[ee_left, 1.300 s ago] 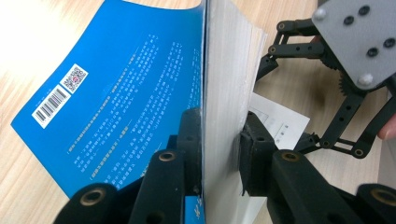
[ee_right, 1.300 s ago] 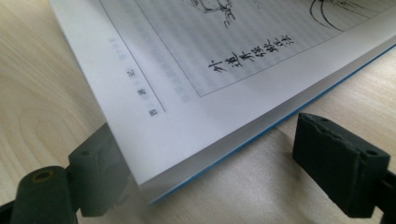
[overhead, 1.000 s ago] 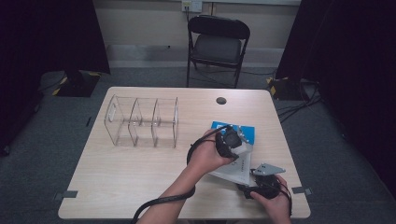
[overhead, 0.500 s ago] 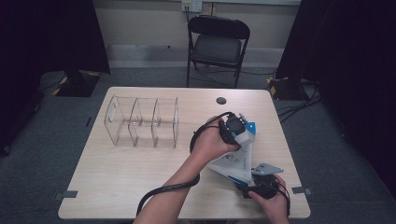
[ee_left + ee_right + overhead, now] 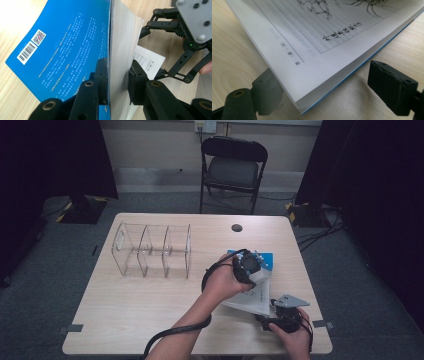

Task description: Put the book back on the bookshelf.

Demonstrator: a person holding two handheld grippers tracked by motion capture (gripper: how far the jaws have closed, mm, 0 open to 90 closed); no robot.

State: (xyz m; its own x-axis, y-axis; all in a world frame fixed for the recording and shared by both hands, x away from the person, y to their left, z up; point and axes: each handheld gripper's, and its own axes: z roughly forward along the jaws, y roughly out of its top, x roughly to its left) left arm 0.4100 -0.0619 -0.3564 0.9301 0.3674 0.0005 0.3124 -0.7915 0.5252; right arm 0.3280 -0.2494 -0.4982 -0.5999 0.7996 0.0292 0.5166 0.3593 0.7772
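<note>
A book (image 5: 265, 257) with a blue cover lies open at the table's front right. My left gripper (image 5: 257, 275) is shut on its blue cover and a thick block of pages (image 5: 120, 37), held raised on edge. The pads (image 5: 136, 75) press both sides in the left gripper view, where the left gripper (image 5: 118, 75) rises from below. My right gripper (image 5: 267, 317) sits at the front edge, open. Its jaws have just been closing a little. The printed page's corner (image 5: 312, 82) lies between them, and the right gripper (image 5: 328, 92) does not press on it.
A clear three-compartment organizer (image 5: 152, 250) stands at the table's left middle. A small black disc (image 5: 237, 227) lies near the far edge. A folding chair (image 5: 232, 167) stands behind the table (image 5: 125, 320). The open right gripper (image 5: 153, 51) shows close to the raised pages.
My left gripper has lifted the clamped cover and pages up and slightly away from me. The right hand has stayed where it was.
</note>
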